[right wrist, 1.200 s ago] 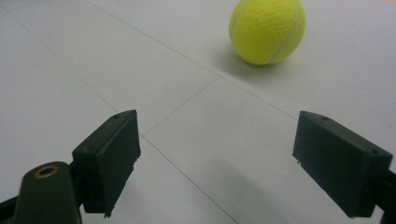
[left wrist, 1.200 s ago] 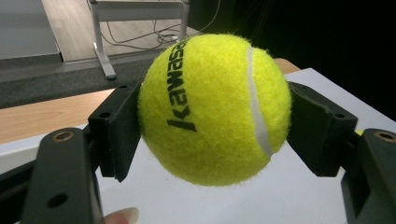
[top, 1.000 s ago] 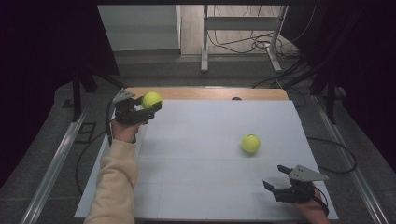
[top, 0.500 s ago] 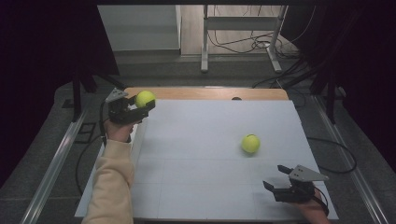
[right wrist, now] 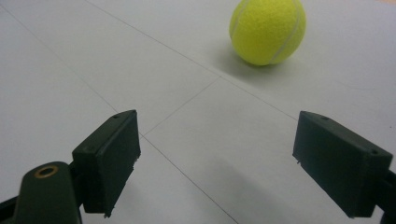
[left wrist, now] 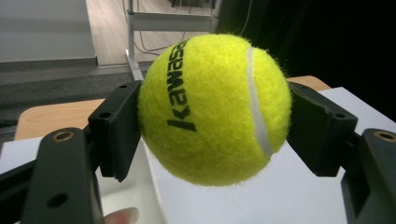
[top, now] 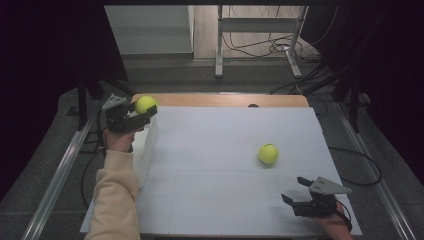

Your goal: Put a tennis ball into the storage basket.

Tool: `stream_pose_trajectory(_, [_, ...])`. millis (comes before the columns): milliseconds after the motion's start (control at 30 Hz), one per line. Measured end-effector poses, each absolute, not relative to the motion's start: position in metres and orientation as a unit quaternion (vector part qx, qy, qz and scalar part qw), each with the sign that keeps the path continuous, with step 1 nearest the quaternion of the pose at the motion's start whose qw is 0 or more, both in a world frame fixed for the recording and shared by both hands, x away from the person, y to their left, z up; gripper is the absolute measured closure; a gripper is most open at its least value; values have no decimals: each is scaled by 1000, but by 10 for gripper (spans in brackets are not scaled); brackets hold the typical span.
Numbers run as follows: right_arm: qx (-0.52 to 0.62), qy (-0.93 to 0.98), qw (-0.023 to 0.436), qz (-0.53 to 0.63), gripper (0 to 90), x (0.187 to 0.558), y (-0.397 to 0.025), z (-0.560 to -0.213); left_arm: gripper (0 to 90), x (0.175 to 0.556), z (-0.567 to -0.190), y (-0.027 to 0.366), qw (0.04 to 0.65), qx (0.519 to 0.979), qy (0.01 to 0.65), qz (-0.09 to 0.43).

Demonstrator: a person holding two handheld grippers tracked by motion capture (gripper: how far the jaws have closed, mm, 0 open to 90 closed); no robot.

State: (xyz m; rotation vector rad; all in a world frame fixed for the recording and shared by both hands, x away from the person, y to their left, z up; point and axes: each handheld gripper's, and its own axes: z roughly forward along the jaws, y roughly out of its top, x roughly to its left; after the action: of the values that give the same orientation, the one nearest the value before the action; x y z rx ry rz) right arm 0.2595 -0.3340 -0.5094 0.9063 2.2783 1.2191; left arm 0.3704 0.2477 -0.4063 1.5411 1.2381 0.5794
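Across the middle of the high view lies the tabletop (top: pixel 220 170), covered with a white sheet marked by faint grid lines, its bare wooden edge showing at the far side. At its left edge stands a low white wall or box side (top: pixel 146 150); whether it belongs to a container cannot be told from here.

Next in size is the person's left sleeve (top: pixel 116 200), reaching up the left edge to the left tongs (top: pixel 142 111), held at the far left corner above the tabletop. These tongs are clenched on a tennis ball (left wrist: pixel 214 107), each pad pressed against one side of it, the printed lettering facing the camera. The ball is lifted clear of the sheet.

A second tennis ball (top: pixel 268 154) rests on the sheet toward the right, well apart from the first. In the right gripper view it (right wrist: pixel 267 30) sits ahead of the jaws.

The right tongs (top: pixel 292 192) rest near the right corner on the near side, spread wide and gripping nothing, touching no ball.

Judging by this, the carrying step is in hand: one ball is picked up and held over the far left. The next move likely calls for lowering and releasing it by the white wall, or for the right tongs to advance and straddle the second ball.
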Motion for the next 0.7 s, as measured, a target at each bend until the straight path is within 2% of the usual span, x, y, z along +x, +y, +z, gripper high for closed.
stream_pose_trajectory(700, [326, 815, 200, 436, 151, 259, -334, -509, 256, 377, -416, 266, 489, 632, 546, 250])
